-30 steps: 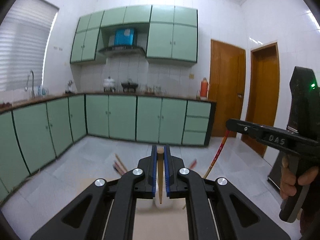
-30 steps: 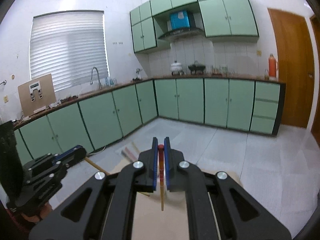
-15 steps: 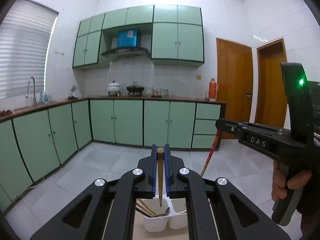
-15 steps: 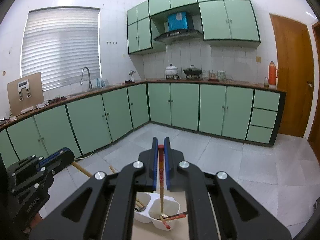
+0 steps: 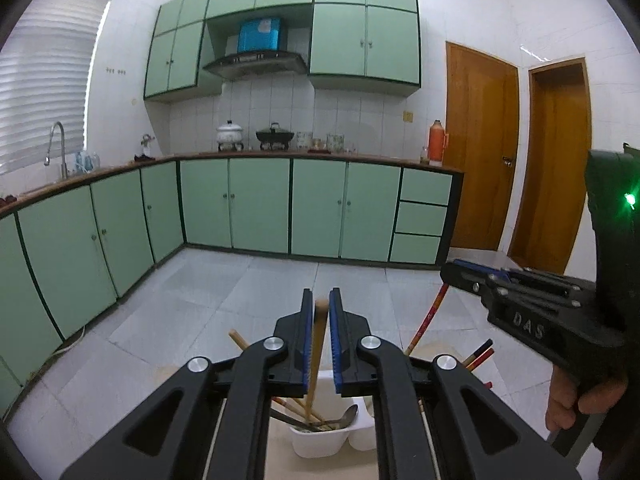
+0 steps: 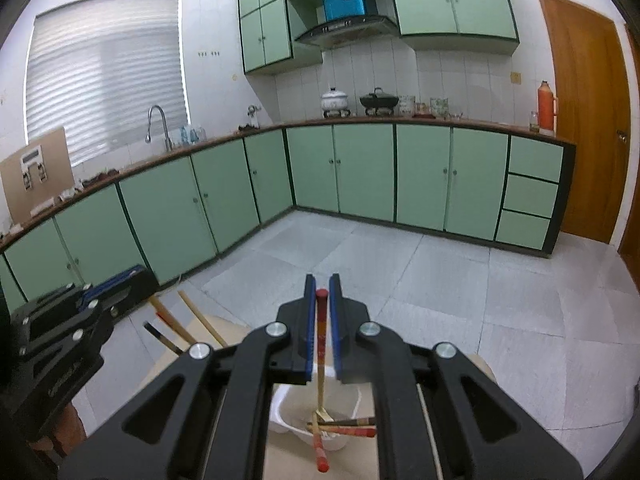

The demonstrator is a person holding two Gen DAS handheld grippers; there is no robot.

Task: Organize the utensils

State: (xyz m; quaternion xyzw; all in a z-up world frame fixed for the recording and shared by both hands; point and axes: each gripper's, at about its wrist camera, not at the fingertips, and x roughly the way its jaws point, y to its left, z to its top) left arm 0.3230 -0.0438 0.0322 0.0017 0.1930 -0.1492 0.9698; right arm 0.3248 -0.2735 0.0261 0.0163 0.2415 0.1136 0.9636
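Now both hand-held grippers opening: left (image 5: 319, 344) around wooden chopstick (image 5: 316, 354), right (image 6: 321, 328) around red chopstick (image 6: 320, 344).

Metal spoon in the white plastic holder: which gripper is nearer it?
Left. The left gripper, jaws opening around a wooden chopstick, hangs over the spoon's compartment; the right gripper, opening around a red chopstick, over the neighbouring one.

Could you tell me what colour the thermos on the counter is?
Orange thermos, clearest in the right wrist view.

"DAS" on the right claw (image 5: 452, 276)
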